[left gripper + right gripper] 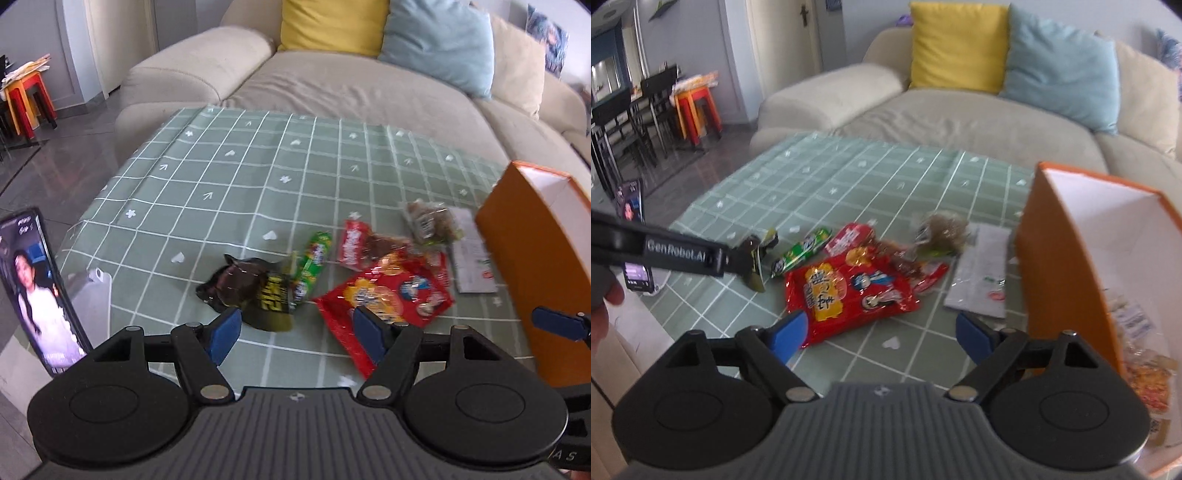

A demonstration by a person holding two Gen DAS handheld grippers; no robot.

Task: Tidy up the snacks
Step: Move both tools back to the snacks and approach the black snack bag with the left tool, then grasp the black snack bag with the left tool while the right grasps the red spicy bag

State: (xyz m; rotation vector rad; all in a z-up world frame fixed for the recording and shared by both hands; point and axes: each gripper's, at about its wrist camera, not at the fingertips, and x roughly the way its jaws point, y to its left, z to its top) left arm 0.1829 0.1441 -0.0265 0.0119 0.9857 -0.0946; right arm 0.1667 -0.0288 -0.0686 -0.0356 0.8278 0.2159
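Observation:
Loose snacks lie on the green checked tablecloth (229, 177): a large red bag (388, 295), a green stick packet (310, 266), a dark crumpled packet (243, 291), a small red packet (354, 245), a clear bag of brown pieces (430, 221) and a white packet (472, 254). My left gripper (297, 338) hangs open just in front of the dark packet and the red bag. My right gripper (881, 338) is open too, over the near end of the large red bag (849, 291). An orange box (1067, 266) stands on the right with several snacks inside.
A phone (37, 288) leans upright at the table's left edge. A beige sofa (332, 85) with yellow and blue cushions runs behind the table. In the right wrist view, a finger (738, 258) of my left gripper crosses over the dark packet (759, 275).

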